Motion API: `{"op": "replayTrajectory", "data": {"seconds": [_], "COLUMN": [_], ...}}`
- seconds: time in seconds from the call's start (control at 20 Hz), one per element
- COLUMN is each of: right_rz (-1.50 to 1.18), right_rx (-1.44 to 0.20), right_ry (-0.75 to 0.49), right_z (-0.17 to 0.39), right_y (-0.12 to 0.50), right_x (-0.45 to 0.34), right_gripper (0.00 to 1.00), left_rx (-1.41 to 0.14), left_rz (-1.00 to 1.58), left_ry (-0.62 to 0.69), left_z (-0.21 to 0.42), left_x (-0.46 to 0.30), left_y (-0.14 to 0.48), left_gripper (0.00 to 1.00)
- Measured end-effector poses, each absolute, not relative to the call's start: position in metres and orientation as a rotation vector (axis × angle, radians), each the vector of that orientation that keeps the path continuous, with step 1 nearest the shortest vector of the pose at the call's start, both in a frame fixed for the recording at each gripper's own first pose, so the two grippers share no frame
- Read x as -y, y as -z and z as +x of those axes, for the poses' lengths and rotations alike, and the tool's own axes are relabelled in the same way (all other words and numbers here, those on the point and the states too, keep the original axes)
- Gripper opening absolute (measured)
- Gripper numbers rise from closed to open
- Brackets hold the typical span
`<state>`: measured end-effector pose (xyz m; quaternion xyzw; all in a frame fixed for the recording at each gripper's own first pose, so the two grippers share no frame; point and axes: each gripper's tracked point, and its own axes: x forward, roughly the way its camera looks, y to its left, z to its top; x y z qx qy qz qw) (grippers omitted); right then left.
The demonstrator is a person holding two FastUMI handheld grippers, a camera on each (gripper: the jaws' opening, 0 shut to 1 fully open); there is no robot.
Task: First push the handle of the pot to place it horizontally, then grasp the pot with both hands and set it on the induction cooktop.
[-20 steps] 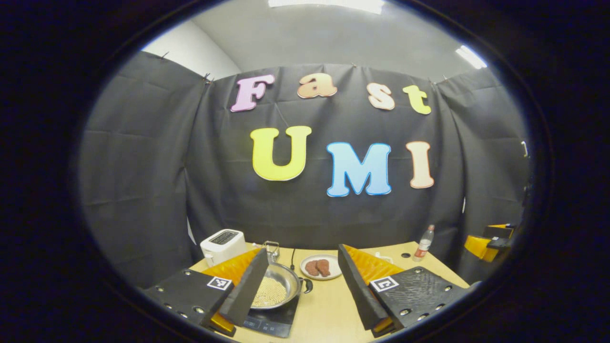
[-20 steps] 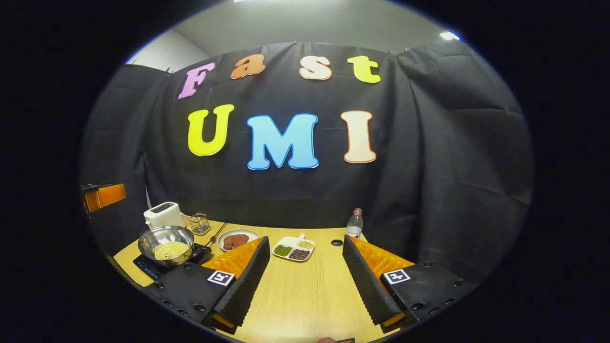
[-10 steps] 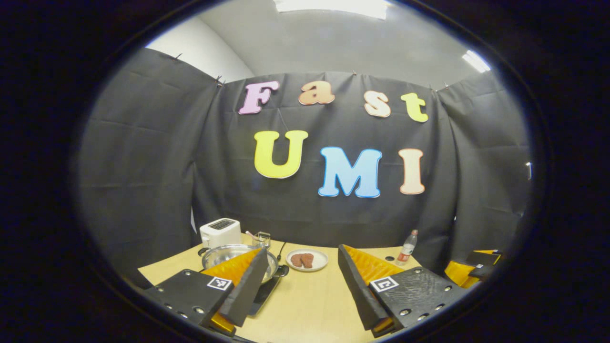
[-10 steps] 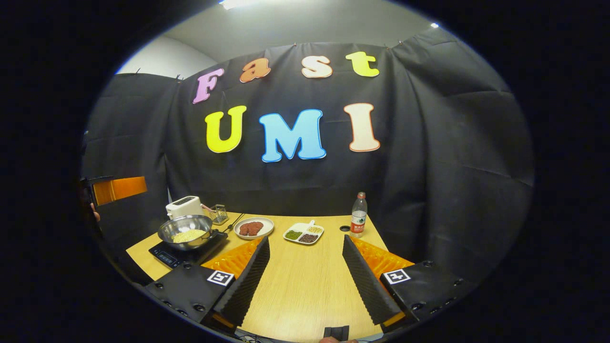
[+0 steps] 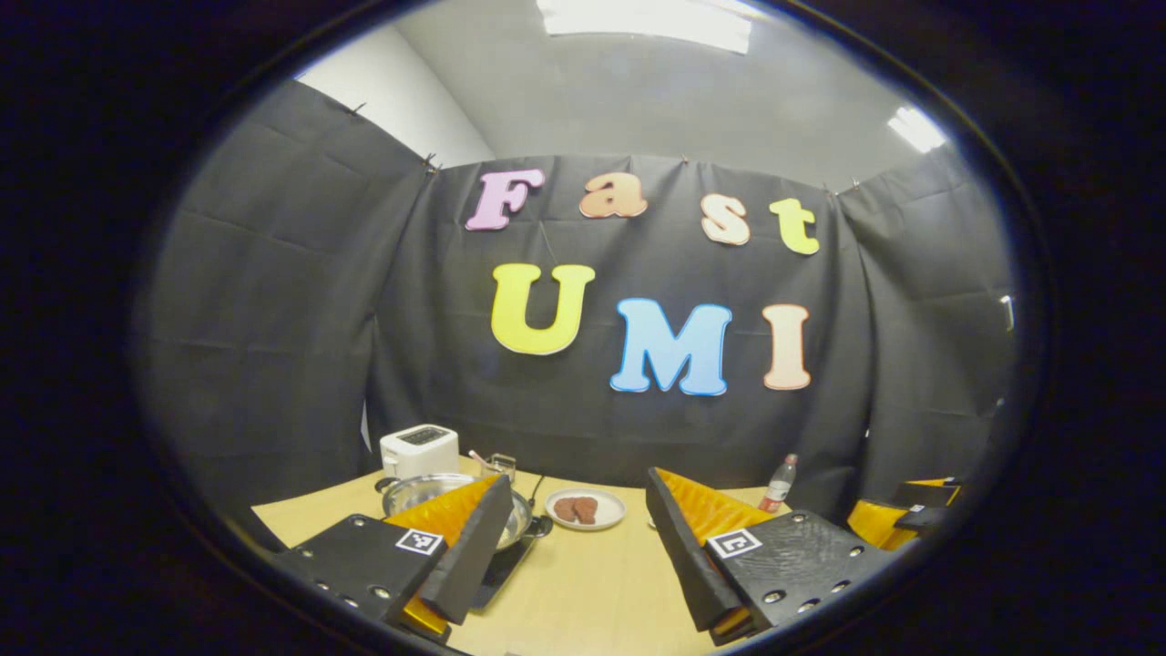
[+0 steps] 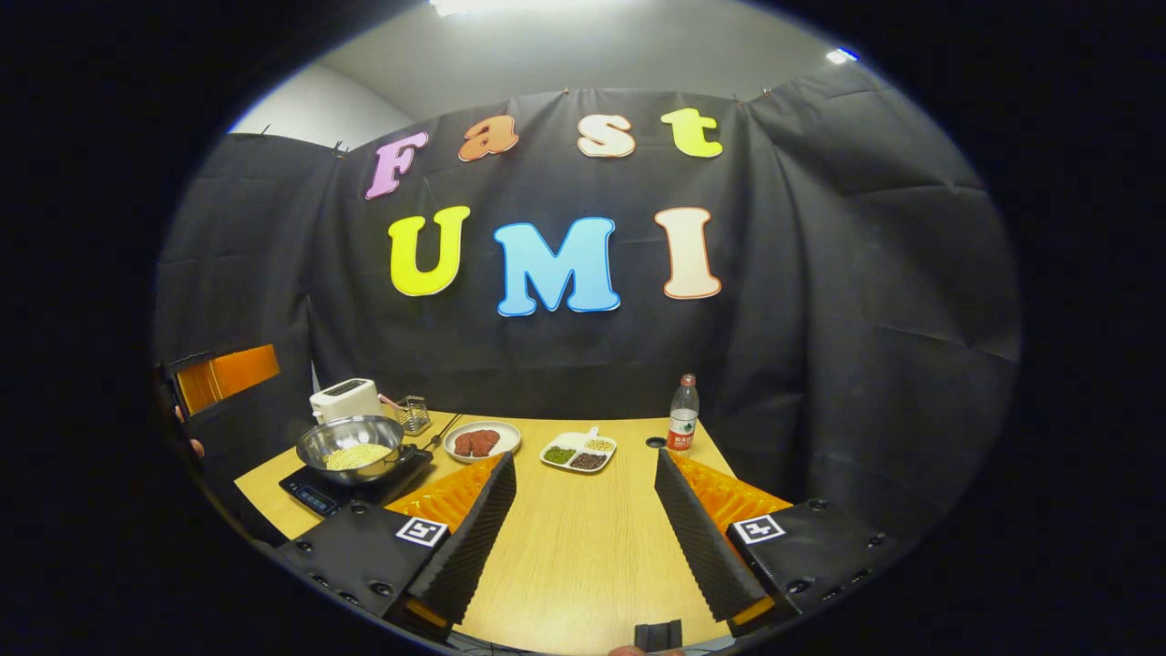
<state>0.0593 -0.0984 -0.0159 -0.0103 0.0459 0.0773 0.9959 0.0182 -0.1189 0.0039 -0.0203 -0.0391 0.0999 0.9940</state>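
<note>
Pot (image 6: 351,444) sits on induction cooktop (image 6: 314,495); left gripper (image 5: 574,556), right gripper (image 6: 583,538) both spread wide, empty; bottle (image 6: 681,416) label unreadable.

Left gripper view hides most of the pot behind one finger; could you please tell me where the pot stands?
Observer: In the right gripper view, the pot rests on the induction cooktop.
Operator: Thank you. Is anything inside it?
Observer: Yes, pale yellow grains cover its bottom.
Operator: And what lies between the plate and the bottle?
Observer: A divided dish holding three kinds of beans.
</note>
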Motion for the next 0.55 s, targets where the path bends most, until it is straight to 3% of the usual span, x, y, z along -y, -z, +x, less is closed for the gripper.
{"op": "replayTrajectory", "data": {"seconds": [0.05,0.15,0.2,0.3,0.45,0.55], "right_rz": [-0.022,-0.031,-0.035,-0.034,-0.030,-0.040], "right_rx": [-0.100,-0.092,-0.090,-0.102,-0.139,-0.150], "right_ry": [-0.141,-0.104,-0.087,-0.069,-0.071,-0.066], "right_z": [0.060,0.061,0.059,0.054,0.044,0.042], "right_y": [0.018,0.016,0.016,0.022,0.032,0.031], "right_x": [0.093,0.085,0.080,0.068,0.054,0.052], "right_gripper": [0.92,0.98,0.98,0.98,0.98,0.92], "left_rx": [0.084,0.076,0.073,0.077,0.118,0.129], "left_rz": [-0.024,-0.030,-0.044,-0.055,-0.013,-0.007], "left_ry": [-0.192,-0.165,-0.148,-0.131,-0.122,-0.119], "left_z": [0.018,0.019,0.020,0.022,0.027,0.032], "left_x": [0.110,0.094,0.086,0.065,0.035,0.023], "left_y": [-0.004,0.005,0.009,0.013,0.008,0.010], "left_gripper": [0.89,0.89,0.84,0.89,0.89,0.89]}}
